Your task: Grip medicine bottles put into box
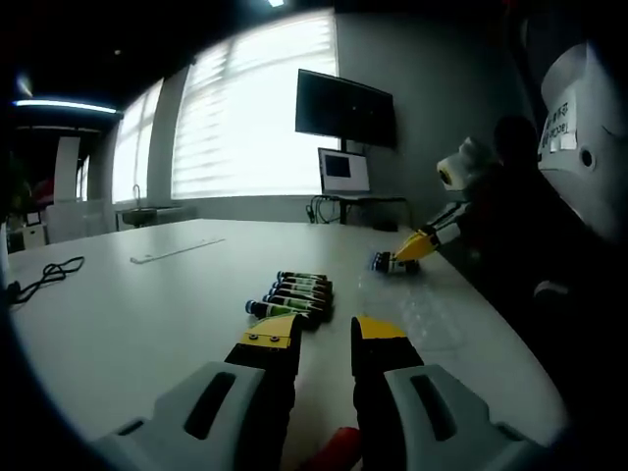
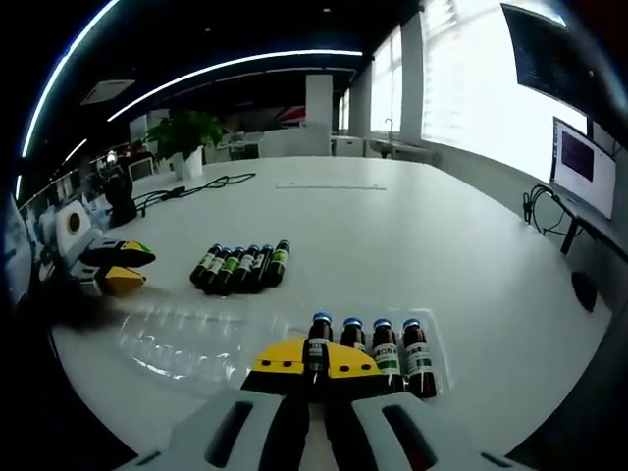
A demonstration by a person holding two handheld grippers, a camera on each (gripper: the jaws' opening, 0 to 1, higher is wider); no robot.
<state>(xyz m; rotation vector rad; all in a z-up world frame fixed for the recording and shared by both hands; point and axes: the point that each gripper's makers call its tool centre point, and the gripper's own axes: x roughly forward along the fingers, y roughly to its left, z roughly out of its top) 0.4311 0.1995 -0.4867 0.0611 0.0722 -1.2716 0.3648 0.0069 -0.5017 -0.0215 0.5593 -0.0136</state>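
Several dark medicine bottles (image 1: 292, 294) with green labels lie side by side on the white table (image 1: 137, 324), just beyond my left gripper (image 1: 324, 334), which is open and holds nothing. The same lying row (image 2: 240, 267) appears in the right gripper view, with the left gripper (image 2: 116, 267) at the left. My right gripper (image 2: 316, 361) is shut on a blue-capped medicine bottle (image 2: 318, 341), the leftmost of several upright bottles (image 2: 400, 351) standing in the clear plastic box (image 2: 182, 339). In the left gripper view the right gripper (image 1: 420, 245) reaches those upright bottles (image 1: 385, 263).
A black cable (image 1: 49, 275) lies at the table's left, and a flat strip (image 1: 177, 251) lies farther back. Monitors (image 1: 345, 108) stand beyond the far edge. The clear box (image 1: 427, 319) stretches along the table's right side. A person's dark sleeve (image 1: 530, 245) is at the right.
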